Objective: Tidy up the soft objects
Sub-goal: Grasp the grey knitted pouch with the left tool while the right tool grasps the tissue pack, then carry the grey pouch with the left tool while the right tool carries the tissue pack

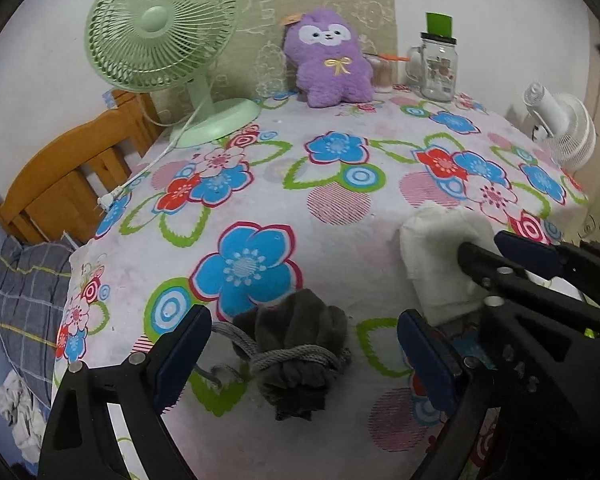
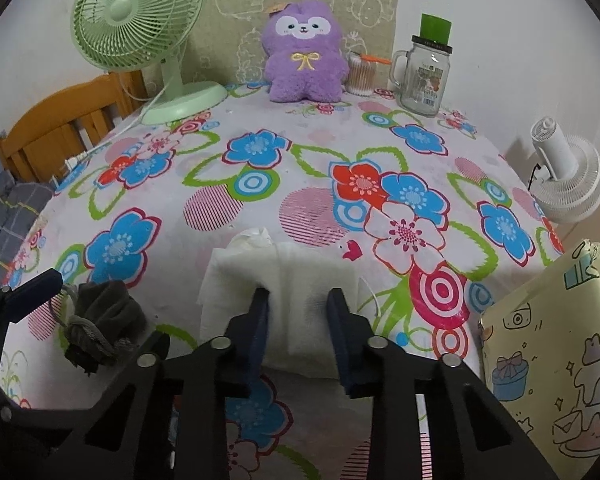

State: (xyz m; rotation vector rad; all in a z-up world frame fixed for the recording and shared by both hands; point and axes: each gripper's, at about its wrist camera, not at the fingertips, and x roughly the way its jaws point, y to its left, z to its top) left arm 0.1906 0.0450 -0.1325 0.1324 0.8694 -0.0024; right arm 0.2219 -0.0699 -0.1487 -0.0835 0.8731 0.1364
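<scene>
Broadly, a tabletop [image 2: 300, 152] covered by a cloth of blue, red and pink flowers is seen from two cameras. At its far edge, a pale green fan [image 2: 140, 20] is stood on the left, a purple plush toy [image 2: 302, 56] is propped upright in the middle, and a glass jar [image 2: 422, 76] with a handle is set to the right. A white fan [image 2: 568, 172] is seen off the right edge. Near the front, a folded white cloth [image 2: 284, 288] is laid flat, and the right gripper [image 2: 298, 316] is closed narrowly on it, both pads pressed into the fabric. To the left, a grey bundle [image 1: 296, 344] tied with cord is laid on the tabletop, and the left gripper [image 1: 304, 344] is held wide around it, neither pad touching
</scene>
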